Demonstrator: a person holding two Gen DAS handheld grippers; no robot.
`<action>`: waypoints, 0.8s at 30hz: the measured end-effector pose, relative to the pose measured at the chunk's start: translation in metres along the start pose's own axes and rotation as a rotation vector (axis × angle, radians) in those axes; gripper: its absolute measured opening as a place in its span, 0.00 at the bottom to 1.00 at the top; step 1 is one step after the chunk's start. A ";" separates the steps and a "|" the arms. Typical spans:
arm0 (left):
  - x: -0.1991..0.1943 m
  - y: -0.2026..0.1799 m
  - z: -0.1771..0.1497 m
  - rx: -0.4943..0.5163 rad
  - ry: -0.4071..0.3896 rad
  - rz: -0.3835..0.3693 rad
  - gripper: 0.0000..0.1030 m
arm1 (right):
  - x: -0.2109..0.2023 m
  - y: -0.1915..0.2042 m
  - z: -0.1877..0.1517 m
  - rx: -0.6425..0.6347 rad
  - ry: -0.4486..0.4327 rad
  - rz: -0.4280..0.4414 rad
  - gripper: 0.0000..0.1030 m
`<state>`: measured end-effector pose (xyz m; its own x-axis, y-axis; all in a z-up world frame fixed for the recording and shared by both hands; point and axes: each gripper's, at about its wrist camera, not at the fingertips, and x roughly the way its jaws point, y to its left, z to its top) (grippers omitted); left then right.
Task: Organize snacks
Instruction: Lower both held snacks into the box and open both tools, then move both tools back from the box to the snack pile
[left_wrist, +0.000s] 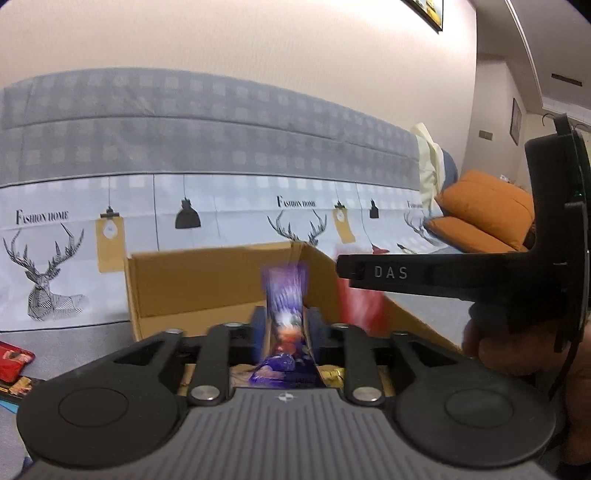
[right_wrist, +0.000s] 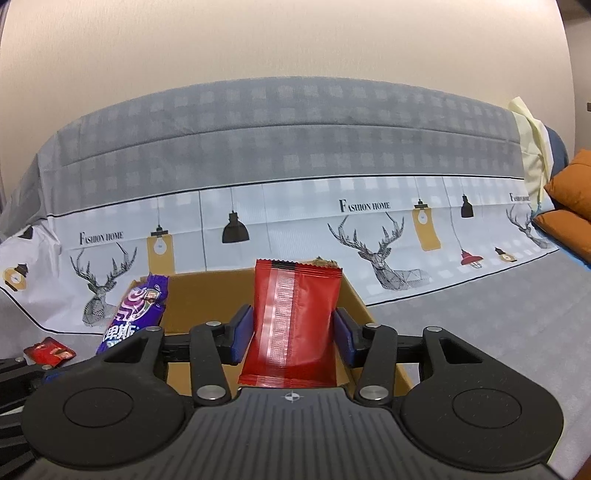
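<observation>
Two packets (right_wrist: 295, 325) (right_wrist: 136, 310) — one box (right_wrist: 199, 295)

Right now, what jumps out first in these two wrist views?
The red snack packet stands upright between the right gripper fingers, above the open cardboard box. The purple packet, motion-blurred, sits between the left gripper fingers over the same box. Behind both runs a grey sofa cover printed with deer.

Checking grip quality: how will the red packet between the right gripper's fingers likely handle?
Red packet is probably light and floppy: thin film with crimped ends. Its glossy surface likely slips easily. Standing upright over the cardboard box, it may tip.
</observation>
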<state>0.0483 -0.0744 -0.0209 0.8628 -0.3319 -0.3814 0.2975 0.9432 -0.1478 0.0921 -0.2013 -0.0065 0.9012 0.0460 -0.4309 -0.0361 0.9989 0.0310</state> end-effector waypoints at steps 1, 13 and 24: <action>0.000 -0.001 0.000 0.004 -0.003 0.007 0.38 | 0.001 0.000 0.000 0.001 0.005 -0.006 0.64; -0.005 0.000 -0.002 0.037 -0.054 0.046 0.38 | 0.003 0.000 -0.002 0.010 0.013 -0.019 0.65; -0.048 0.044 0.012 0.085 -0.099 0.138 0.38 | -0.003 0.031 -0.002 0.032 -0.011 0.031 0.65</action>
<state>0.0253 -0.0167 0.0019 0.9327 -0.2002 -0.3000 0.2034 0.9789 -0.0208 0.0877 -0.1701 -0.0063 0.9045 0.0769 -0.4194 -0.0508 0.9960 0.0733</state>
